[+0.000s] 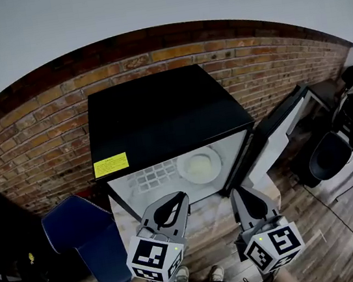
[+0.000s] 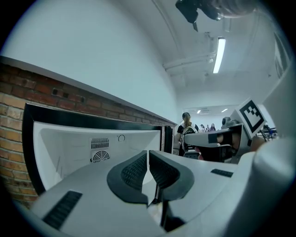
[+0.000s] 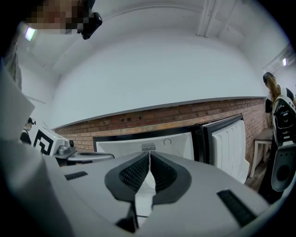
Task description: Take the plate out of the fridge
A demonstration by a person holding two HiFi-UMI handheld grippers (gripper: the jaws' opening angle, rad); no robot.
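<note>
Jaws are pressed together and empty on both your left gripper [image 1: 173, 204] and your right gripper [image 1: 245, 197]. The fridge [image 1: 159, 113] stands ahead, its door [image 1: 280, 129] swung open to the right. The plate [image 1: 199, 166] sits inside, ahead and between your grippers, and the left looks slightly nearer.

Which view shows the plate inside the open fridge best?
The head view: it looks down into the fridge and shows the whole round white plate lying inside. Both gripper views show the fridge's white interior, but their own jaws cover its lower part, so no plate can be made out there.
</note>
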